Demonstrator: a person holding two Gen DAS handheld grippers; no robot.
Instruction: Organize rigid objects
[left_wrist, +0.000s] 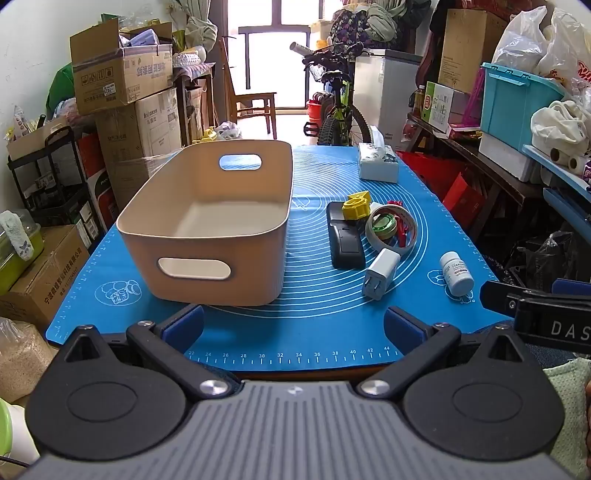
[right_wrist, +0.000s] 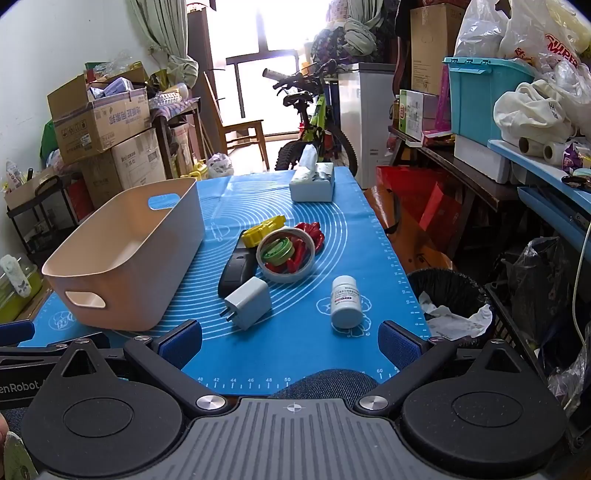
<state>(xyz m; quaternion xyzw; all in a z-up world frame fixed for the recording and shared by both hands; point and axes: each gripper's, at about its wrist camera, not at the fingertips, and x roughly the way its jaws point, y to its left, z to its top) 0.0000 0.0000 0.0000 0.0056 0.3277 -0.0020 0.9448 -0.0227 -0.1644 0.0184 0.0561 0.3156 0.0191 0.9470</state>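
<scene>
Nearby, beige handled bin (left_wrist: 207, 225), white charger (left_wrist: 380, 273), pill bottle (left_wrist: 456, 273)

My left gripper (left_wrist: 293, 326) tilts downward, jaws spread wide with nothing between the blue pads (left_wrist: 183, 325). My right gripper (right_wrist: 290, 343) tilts down the same way, jaws just as wide and empty. The two sit side by side, each one's black finger showing at the edge of the other's view.
</scene>
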